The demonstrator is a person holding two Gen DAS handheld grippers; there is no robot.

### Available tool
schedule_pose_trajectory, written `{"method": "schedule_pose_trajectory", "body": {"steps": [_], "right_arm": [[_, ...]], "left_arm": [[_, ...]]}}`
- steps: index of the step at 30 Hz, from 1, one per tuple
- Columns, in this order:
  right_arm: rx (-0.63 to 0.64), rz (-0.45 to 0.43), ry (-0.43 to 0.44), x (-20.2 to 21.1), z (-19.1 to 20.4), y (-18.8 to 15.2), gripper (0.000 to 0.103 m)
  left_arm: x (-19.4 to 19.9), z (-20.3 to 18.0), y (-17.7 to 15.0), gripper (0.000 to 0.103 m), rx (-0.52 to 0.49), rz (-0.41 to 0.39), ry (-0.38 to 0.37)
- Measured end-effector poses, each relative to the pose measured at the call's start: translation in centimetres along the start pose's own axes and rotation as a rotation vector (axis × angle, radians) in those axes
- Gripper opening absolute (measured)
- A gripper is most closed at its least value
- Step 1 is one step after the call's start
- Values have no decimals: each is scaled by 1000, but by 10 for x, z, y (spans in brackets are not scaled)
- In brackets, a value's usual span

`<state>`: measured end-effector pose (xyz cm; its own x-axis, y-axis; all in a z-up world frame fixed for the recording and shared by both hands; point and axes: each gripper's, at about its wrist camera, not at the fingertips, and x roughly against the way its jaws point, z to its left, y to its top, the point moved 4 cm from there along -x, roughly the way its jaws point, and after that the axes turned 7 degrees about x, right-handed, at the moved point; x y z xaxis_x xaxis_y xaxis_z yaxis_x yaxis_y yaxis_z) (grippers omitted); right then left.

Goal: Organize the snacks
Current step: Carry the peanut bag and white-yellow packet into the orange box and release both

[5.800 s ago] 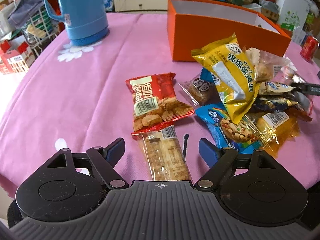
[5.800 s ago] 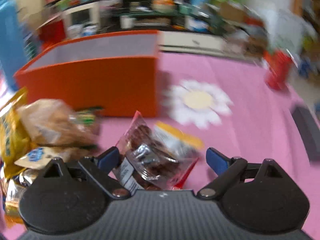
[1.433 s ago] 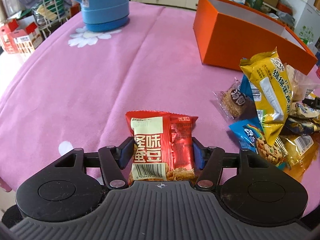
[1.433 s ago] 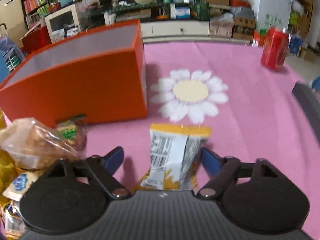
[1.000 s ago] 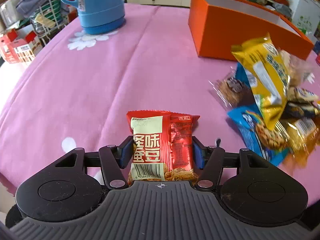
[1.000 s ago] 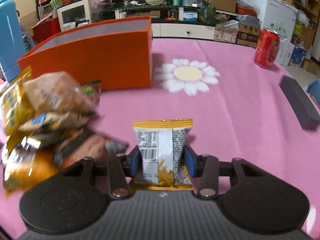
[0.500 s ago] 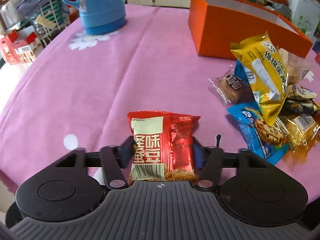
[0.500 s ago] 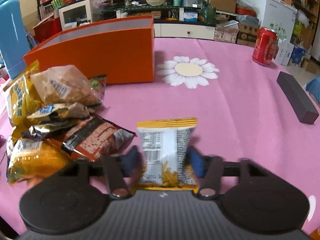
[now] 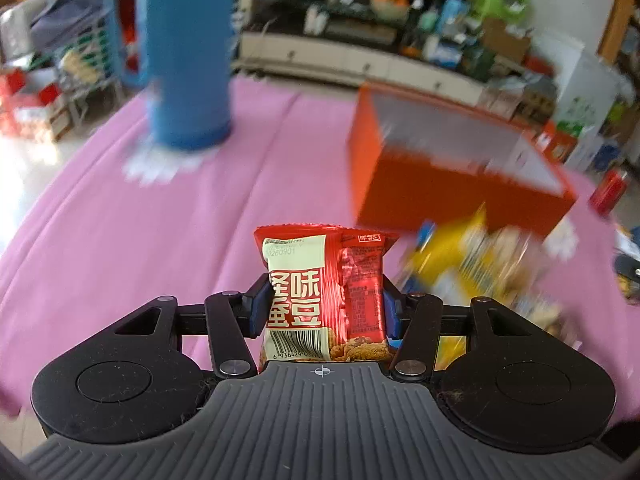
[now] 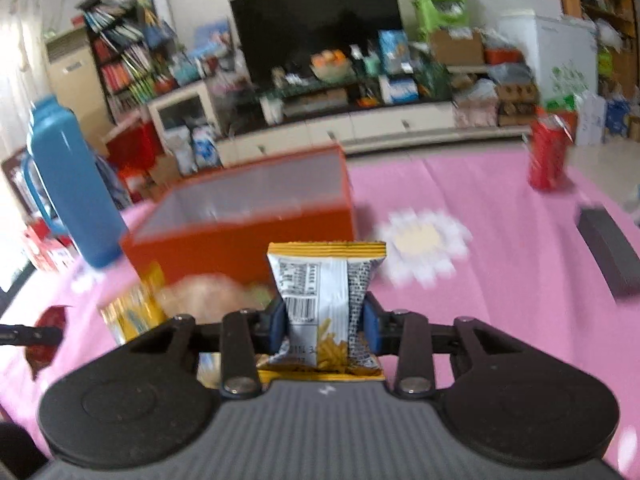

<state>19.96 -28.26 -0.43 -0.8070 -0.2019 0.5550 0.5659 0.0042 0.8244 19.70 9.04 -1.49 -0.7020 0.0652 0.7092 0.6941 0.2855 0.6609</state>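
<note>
My left gripper (image 9: 323, 312) is shut on a red snack packet (image 9: 324, 280) with a cream label and holds it upright above the pink tablecloth (image 9: 160, 220). My right gripper (image 10: 323, 326) is shut on a silver and yellow snack packet (image 10: 326, 280), pinching its waist. The open orange box (image 9: 440, 184) stands ahead and to the right of the left gripper. In the right wrist view the orange box (image 10: 240, 240) is straight ahead, behind the held packet. A blurred pile of snack packets (image 9: 480, 264) lies in front of the box; this pile (image 10: 200, 292) shows low on the left.
A tall blue flask (image 9: 186, 52) stands at the far left of the table. A red can (image 10: 548, 156) and a dark grey block (image 10: 608, 244) are on the right side. Shelves, a television and cartons fill the room beyond the table.
Both grippers have risen with their packets and tilted up, so the table has dropped in view and the room behind shows. The right jaws have pinched their packet tighter.
</note>
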Motion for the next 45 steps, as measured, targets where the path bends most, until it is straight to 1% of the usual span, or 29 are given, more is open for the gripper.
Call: {"method": "schedule_pose_trajectory", "body": {"steps": [4,6,8,12,17,19,20,21,22,23,24,25,26,27,29,31,34,37,39,41,43,45], "right_arm": [[59,-69,17,-34,15,53,37],[77,-82,26,-55,19,74,37],[109,-78,29,-80,25,90,37],[160,-40,45,-131,31,105,37],[206,26,62,-184,33,103,38],[213,49,74,-197,33,99,43],[211,52,78,-201,33,98,49],[210,50,77,-202,32,98,59],[210,42,75,-200,32,98,65],[205,24,71,-194,32,99,72],[200,6,69,-186,32,99,78],[191,-9,70,-178,30,100,83],[175,-20,67,-167,29,101,94],[163,-33,69,-155,28,100,102],[152,-56,78,-129,27,97,102],[139,-59,82,-102,26,88,102],[117,-48,77,-65,24,65,102],[102,-15,55,-30,28,30,102],[85,25,60,-13,31,3,102],[43,65,55,5,32,-24,102],[-8,100,63,21,33,-50,102],[-69,126,65,36,32,-74,102]], "left_arm": [[-16,-43,49,26,-52,-67,-55],[-31,-65,71,26,-77,-84,-77],[-49,-82,87,26,-93,-85,-91],[-92,-116,110,26,-122,-67,-127],[-154,-139,116,27,-157,-5,-107],[-170,-141,113,29,-169,14,-102],[-174,-141,111,31,-170,19,-96],[-174,-140,109,35,-173,20,-95],[-169,-138,108,41,-172,10,-97],[-162,-136,107,50,-168,-8,-100],[-152,-132,106,54,-166,-30,-105],[-143,-129,105,56,-165,-47,-109],[-130,-125,102,56,-163,-63,-111],[-117,-119,100,56,-159,-74,-112],[-91,-110,93,59,-152,-89,-117],[-66,-101,81,63,-144,-100,-116],[-33,-86,51,64,-145,-98,-82],[-7,-69,10,65,-139,-61,-52],[4,-58,-20,65,-130,-20,-38],[11,-51,-46,65,-131,10,-15],[17,-43,-72,65,-134,33,27],[21,-38,-91,64,-123,64,24]]}}
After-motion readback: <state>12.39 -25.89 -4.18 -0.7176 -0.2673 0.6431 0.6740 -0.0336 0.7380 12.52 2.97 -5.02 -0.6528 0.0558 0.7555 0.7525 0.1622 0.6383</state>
